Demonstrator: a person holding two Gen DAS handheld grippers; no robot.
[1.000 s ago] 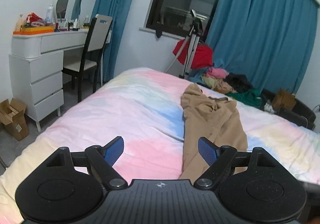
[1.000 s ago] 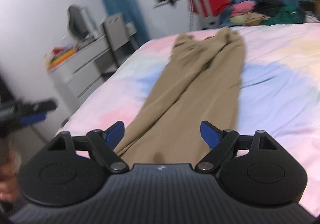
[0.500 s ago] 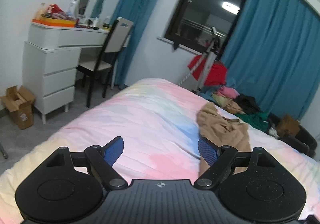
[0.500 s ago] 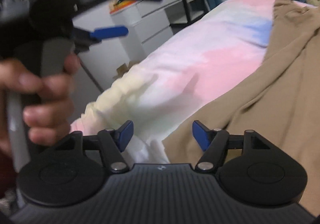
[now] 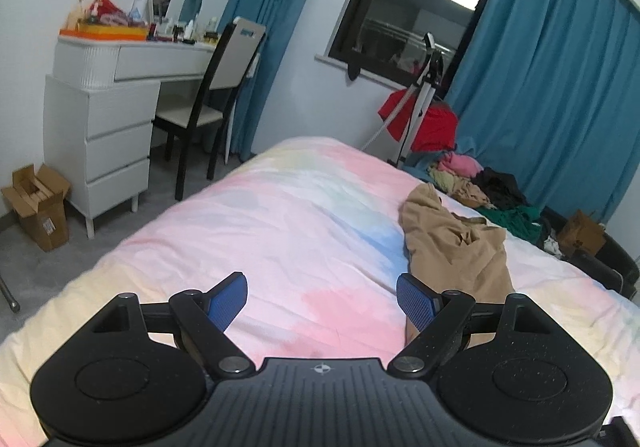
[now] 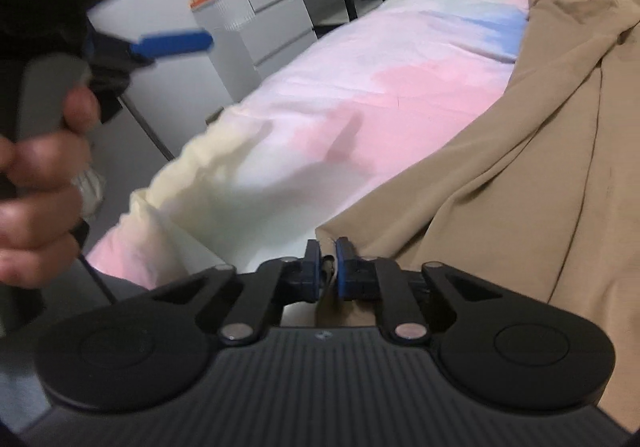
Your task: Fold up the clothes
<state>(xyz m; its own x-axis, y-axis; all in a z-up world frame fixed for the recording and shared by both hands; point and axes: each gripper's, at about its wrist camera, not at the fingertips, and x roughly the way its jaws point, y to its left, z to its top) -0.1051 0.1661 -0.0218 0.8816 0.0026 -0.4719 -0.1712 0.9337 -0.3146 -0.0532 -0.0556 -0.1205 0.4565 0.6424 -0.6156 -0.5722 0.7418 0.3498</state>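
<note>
Tan trousers [image 5: 456, 247] lie lengthwise on the pastel bed [image 5: 280, 215], waist end bunched toward the far side. In the right wrist view the trousers [image 6: 540, 151] fill the right half. My right gripper [image 6: 328, 267] is shut on the near hem corner of a trouser leg at the bed's near edge. My left gripper [image 5: 322, 299] is open and empty, held above the bed to the left of the trousers; it also shows blurred in the right wrist view [image 6: 172, 43], held in a hand.
A white dresser [image 5: 100, 115] with a mirror and a chair [image 5: 216, 95] stand left of the bed. A cardboard box [image 5: 38, 203] sits on the floor. A clothes pile [image 5: 484, 183], tripod [image 5: 424, 87] and blue curtains [image 5: 552, 79] stand beyond the bed.
My right gripper has closed on the trouser hem corner; it was open half a second ago. My left gripper has tilted slightly and stays open.
</note>
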